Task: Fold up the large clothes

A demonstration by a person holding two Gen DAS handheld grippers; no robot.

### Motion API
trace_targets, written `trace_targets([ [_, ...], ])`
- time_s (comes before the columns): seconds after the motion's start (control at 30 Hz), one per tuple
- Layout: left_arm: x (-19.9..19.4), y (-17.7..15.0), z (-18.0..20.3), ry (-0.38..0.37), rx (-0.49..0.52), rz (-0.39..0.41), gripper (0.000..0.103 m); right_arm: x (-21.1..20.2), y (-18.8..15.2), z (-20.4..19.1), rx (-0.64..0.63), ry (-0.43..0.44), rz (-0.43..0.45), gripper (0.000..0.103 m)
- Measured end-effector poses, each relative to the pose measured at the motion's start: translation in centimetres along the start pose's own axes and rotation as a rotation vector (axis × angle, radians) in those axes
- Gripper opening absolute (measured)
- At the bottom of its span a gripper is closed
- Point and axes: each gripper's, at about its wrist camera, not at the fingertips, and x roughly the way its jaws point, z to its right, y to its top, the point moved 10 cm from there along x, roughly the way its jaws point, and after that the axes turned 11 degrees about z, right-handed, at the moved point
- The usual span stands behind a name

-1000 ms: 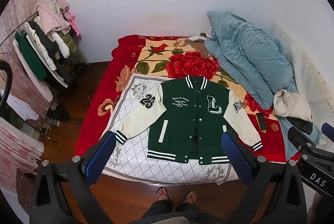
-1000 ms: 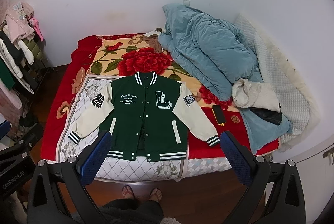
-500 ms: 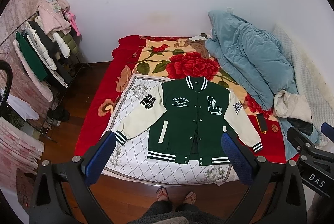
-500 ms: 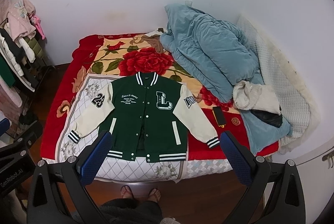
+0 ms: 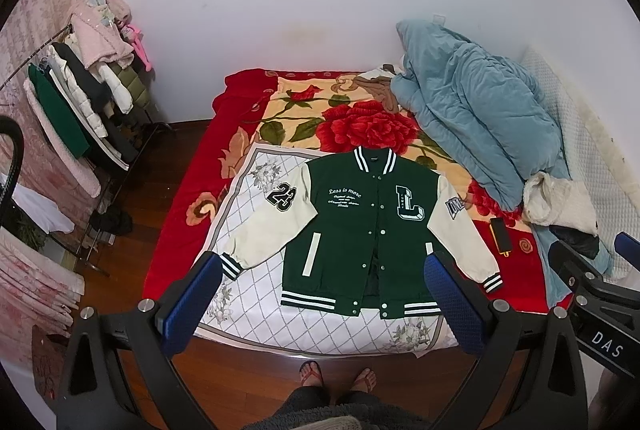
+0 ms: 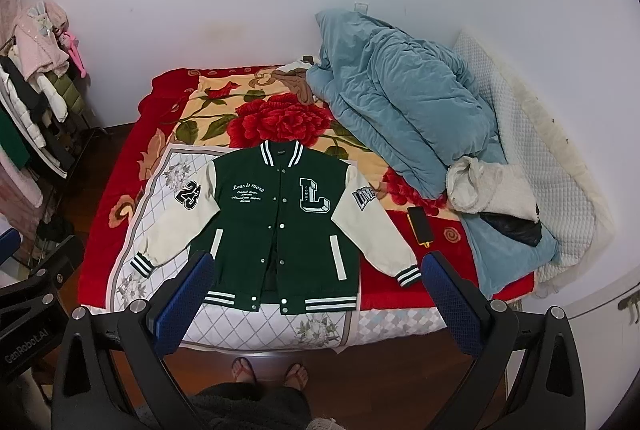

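Pre-grasp step. Left tongs point(image 5: 322, 292) and right tongs point(image 6: 318, 288) both spread wide, empty, held high above the bed point(image 5: 180, 213). Jacket point(image 5: 360, 230) lies flat, face up, ahead below them. Likely next: drop to a sleeve cuff point(image 6: 408, 276), pinch, fold inward.

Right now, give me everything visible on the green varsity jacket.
The jacket lies flat, front up, on the white quilted sheet near the bed's foot edge. Green body, cream sleeves spread diagonally, striped collar, cuffs and hem. Mostly snapped, gaping low on the placket. White "L" patch, "23" on one sleeve, script lettering, two white pocket welts. Neither tool touches it.
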Motion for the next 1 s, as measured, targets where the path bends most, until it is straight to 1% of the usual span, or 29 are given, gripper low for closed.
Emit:
trace_targets([
  [1.0,0.04,0.01,0.24,0.001,0.000,0.000,0.103,0.13,0.16,-0.13,-0.002,-0.002,0.001,0.103],
])
